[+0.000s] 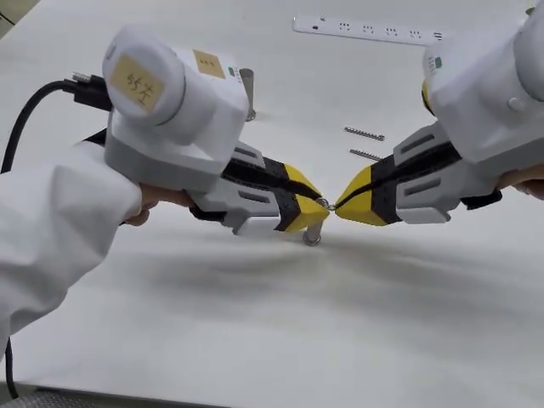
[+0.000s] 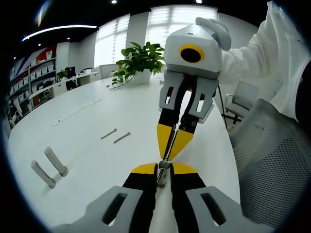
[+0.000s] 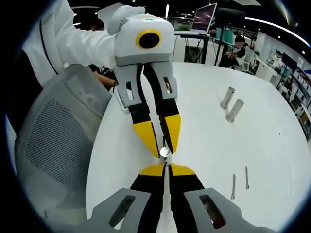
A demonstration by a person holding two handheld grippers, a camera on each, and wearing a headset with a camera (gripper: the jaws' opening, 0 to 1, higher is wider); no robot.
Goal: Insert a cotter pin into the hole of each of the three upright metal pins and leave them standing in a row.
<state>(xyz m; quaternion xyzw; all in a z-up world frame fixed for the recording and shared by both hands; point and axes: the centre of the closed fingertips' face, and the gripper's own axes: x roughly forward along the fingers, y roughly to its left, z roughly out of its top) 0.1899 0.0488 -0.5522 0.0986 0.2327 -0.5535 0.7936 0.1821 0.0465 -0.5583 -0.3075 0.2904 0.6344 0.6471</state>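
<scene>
My left gripper [image 1: 320, 206] [image 2: 163, 170] is shut on an upright metal pin [image 1: 313, 235] [image 2: 162, 175] whose base rests on the white table. Facing it tip to tip, my right gripper [image 1: 338, 206] [image 3: 166, 170] is shut on a thin cotter pin [image 1: 330, 204] [image 2: 166, 151], which points at the round head of the held pin [image 3: 165, 152]. Two more metal pins [image 2: 56, 161] [image 3: 227, 97] stand side by side farther off. One of them [image 1: 247, 93] shows behind the left gripper. Two spare cotter pins [image 1: 364, 133] [image 2: 115, 135] [image 3: 233, 186] lie flat on the table.
A white power strip [image 1: 370, 30] lies along the far edge of the table [image 1: 280, 340]. A grey mesh chair [image 2: 272, 165] [image 3: 53, 136] stands at the table's side. A potted plant [image 2: 138, 58] sits at the table's far end. A person's white sleeve [image 1: 51, 229] holds the left gripper.
</scene>
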